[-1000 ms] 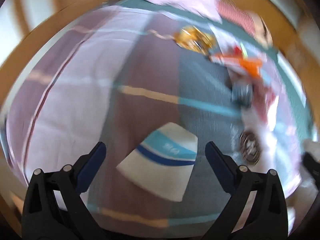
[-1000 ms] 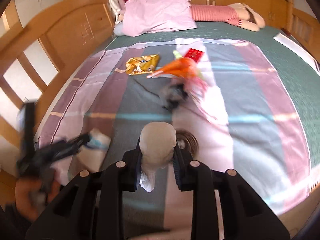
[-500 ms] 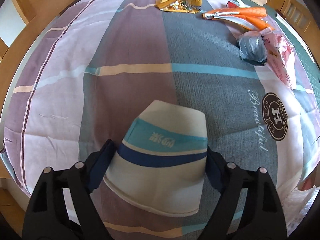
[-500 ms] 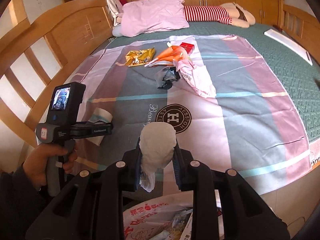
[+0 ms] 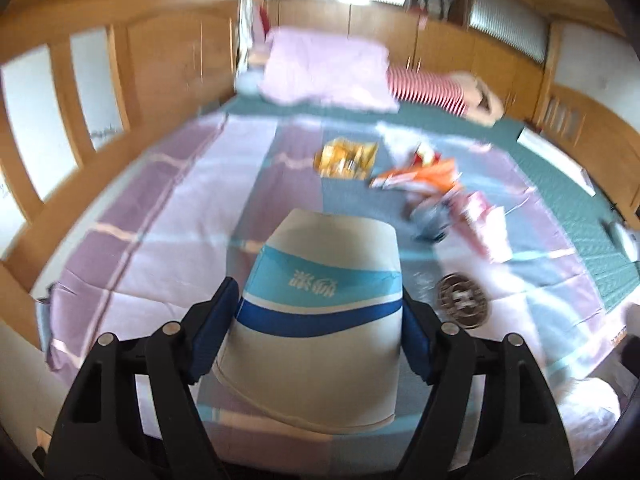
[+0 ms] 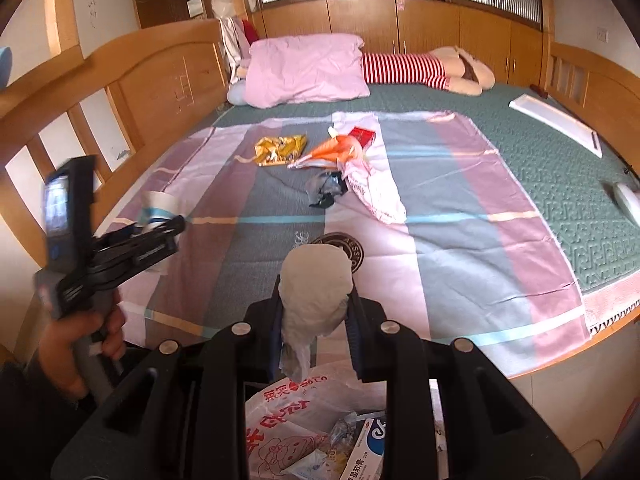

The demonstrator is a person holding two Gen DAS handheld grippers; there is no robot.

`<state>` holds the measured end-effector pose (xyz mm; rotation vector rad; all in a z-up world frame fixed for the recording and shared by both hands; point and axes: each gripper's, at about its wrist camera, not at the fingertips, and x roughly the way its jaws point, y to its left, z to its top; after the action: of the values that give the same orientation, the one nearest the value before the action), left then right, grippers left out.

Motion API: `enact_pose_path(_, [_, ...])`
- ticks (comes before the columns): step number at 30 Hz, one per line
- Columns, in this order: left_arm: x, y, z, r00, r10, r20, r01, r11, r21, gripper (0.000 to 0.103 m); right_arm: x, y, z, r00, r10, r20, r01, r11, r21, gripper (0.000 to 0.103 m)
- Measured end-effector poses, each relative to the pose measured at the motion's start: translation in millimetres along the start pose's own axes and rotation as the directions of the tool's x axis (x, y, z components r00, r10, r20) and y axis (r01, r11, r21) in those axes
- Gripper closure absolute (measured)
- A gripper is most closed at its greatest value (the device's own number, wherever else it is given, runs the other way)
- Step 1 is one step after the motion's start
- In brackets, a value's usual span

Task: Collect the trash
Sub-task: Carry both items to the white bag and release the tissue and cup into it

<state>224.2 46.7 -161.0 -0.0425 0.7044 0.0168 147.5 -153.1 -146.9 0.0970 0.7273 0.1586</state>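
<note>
The left hand-held gripper [image 5: 320, 320] squeezes a paper cup [image 5: 320, 304] between its two fingers. The right hand-held gripper [image 6: 314, 304] pinches a crumpled tissue [image 6: 316, 280]. A hand [image 6: 76, 340] holds the left one's handle.

paper cup [image 5: 320, 316]: white, blue bands, inverted | tissue wad [image 6: 316, 284]: crumpled

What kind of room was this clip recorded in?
A bedroom, almost certainly. A large bed with a wooden headboard fills the view, with a pink pillow at its head and a patchwork sheet spread over it. Built-in wooden cabinets line the far wall.
</note>
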Motion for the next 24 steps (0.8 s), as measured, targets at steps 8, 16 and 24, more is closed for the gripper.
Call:
enact_pose_path(8, [-132,-20,14,0.978,0.001,0.206,-0.009,0.999,0.036,0.028,-56,15,5,0.994,-0.005,0.113,0.009,0.999,-0.038,0.075])
enact_pose_path(16, [-195,-25,5,0.968,-0.001,0.251,-0.014,0.998,0.058,0.028,-98,20,-1,0.982,-0.017,0.187,0.031,0.997,-0.073,0.075])
enact_pose_path(24, [-234,-30,-6,0.952,-0.001,0.305,-0.019,0.998,0.061,0.028,-125,16,-8,0.973,-0.018,0.228,0.034,0.997,-0.067,0.075])
